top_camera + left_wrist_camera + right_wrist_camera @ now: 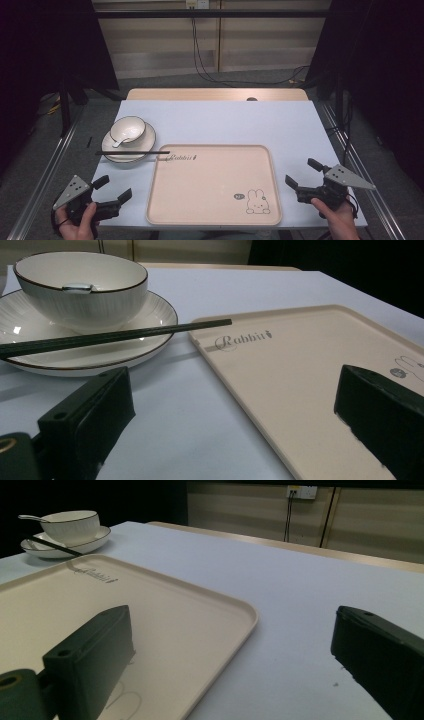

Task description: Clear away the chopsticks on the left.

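A beige tray (200, 190) with a rabbit print lay at the middle of the bench (280, 125). At its ten o'clock sat a white plate (146, 141) carrying a bowl (128, 129) with a spoon (120, 142) inside, and dark chopsticks (132, 152) lay across the plate, their tips reaching the tray's corner. The left hand-held gripper (116, 188) hovered at the tray's eight o'clock, jaws apart and empty. The right hand-held gripper (300, 173) hovered at the tray's four o'clock, jaws likewise apart, holding nothing.
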